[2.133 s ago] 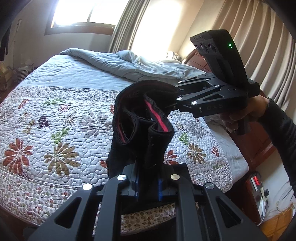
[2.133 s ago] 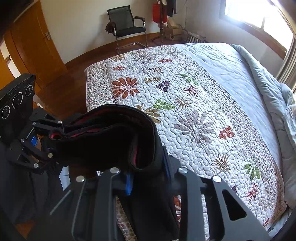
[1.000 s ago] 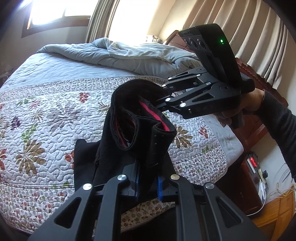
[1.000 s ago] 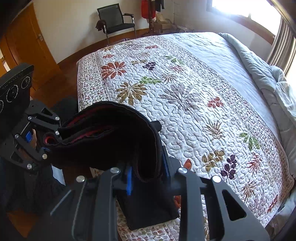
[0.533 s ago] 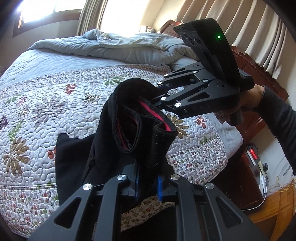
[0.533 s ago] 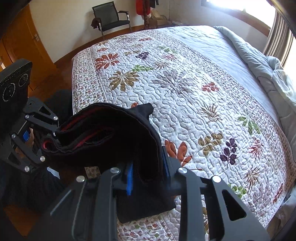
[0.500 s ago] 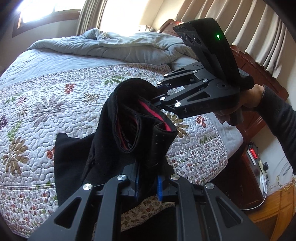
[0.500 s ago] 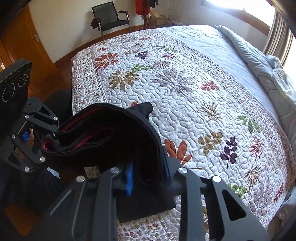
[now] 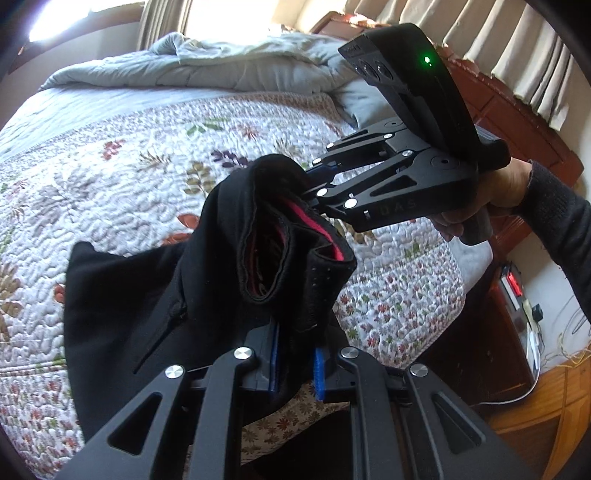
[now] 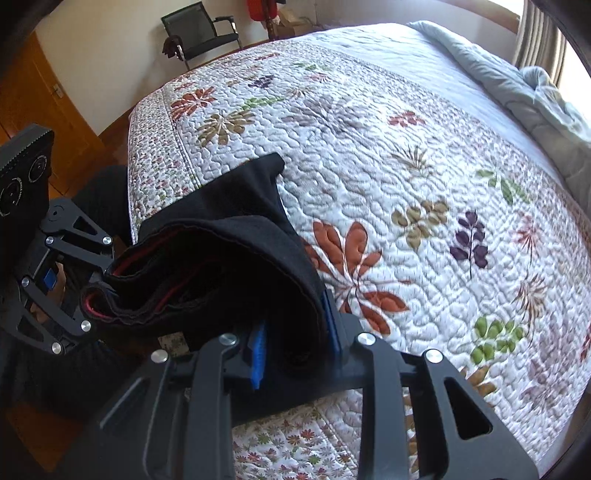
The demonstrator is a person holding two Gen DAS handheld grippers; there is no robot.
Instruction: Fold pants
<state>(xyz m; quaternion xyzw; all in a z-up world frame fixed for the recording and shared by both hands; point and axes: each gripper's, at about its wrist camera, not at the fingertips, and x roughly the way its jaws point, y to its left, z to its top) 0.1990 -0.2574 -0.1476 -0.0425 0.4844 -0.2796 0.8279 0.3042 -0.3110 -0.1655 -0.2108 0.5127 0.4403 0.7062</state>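
Black pants (image 9: 221,258) with a red inner waistband hang between my two grippers above the near edge of the bed. My left gripper (image 9: 295,365) is shut on one end of the waistband. My right gripper (image 9: 310,181) is shut on the other end; in its own view the right gripper (image 10: 295,339) clamps bunched black fabric (image 10: 229,258). The pants' lower part (image 9: 122,295) lies spread on the floral quilt (image 9: 110,177). The left gripper (image 10: 88,284) shows at the left of the right wrist view.
A grey duvet (image 9: 207,70) is bunched at the head of the bed. A wooden nightstand with a power strip (image 9: 513,291) stands right of the bed. A black chair (image 10: 199,33) stands by the far wall. A wooden door (image 10: 44,107) is at left.
Both grippers moved forward and lower over the bed with the waistband. More of the pants now rests spread on the quilt.
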